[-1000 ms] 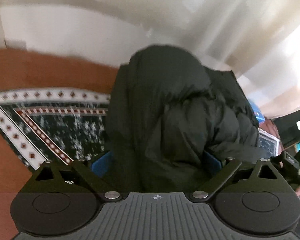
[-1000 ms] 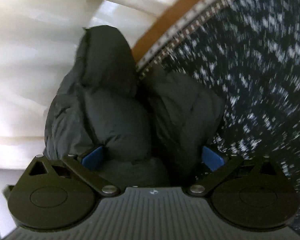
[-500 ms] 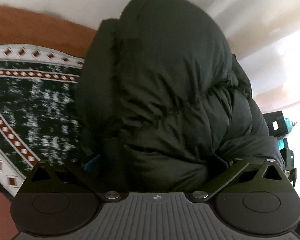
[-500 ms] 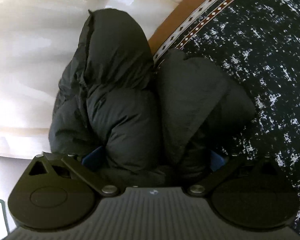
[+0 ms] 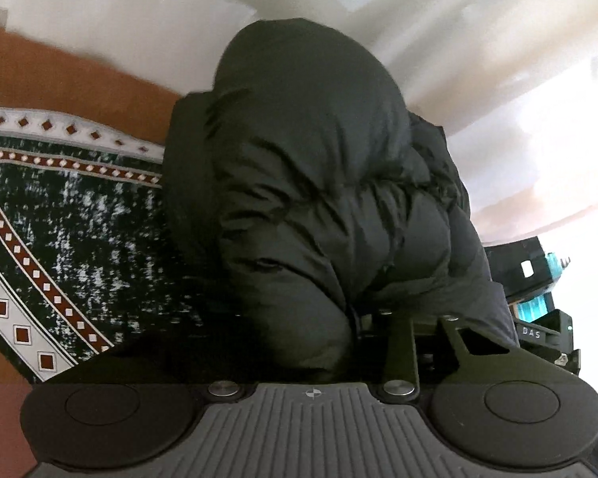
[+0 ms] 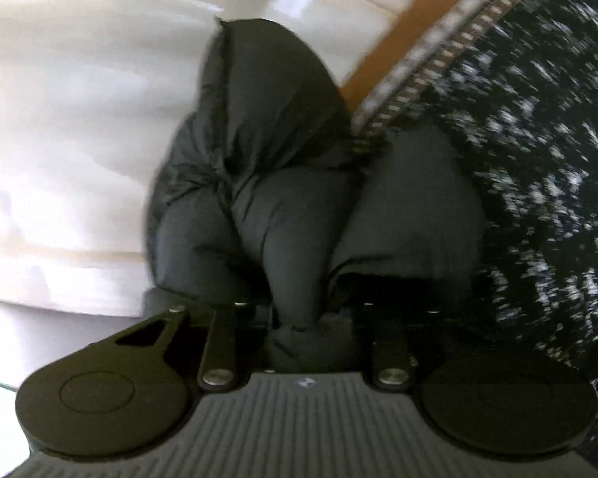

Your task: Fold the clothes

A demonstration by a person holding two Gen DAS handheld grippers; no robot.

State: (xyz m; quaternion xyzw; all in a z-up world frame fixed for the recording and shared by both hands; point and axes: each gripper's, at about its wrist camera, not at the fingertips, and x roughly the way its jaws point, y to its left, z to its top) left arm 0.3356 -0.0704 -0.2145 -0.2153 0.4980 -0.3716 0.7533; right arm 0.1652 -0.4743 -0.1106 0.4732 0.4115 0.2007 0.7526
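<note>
From the left wrist view, the left gripper (image 5: 351, 330) was squeezed tight on a fat fold of the black puffy jacket (image 5: 319, 183). The jacket bulged straight out ahead of it, long way pointing forward and up. Off to that gripper's left and lower down lay the patterned rug (image 5: 59, 219). To its right, close by, sat the other tool's dark body.

From the right wrist view, the right gripper (image 6: 311, 334) was pinched shut on another bunch of the same jacket (image 6: 267, 183). The jacket again stood up right in front, one lump ahead and one leaning to the gripper's right. The rug (image 6: 538, 139) lay to its right, blurry.

Both grippers held the jacket near each other, so neither was much nearer. I think the jacket hung between them, above the rug, and the next move depended on where the rug was: down and to the side.
</note>
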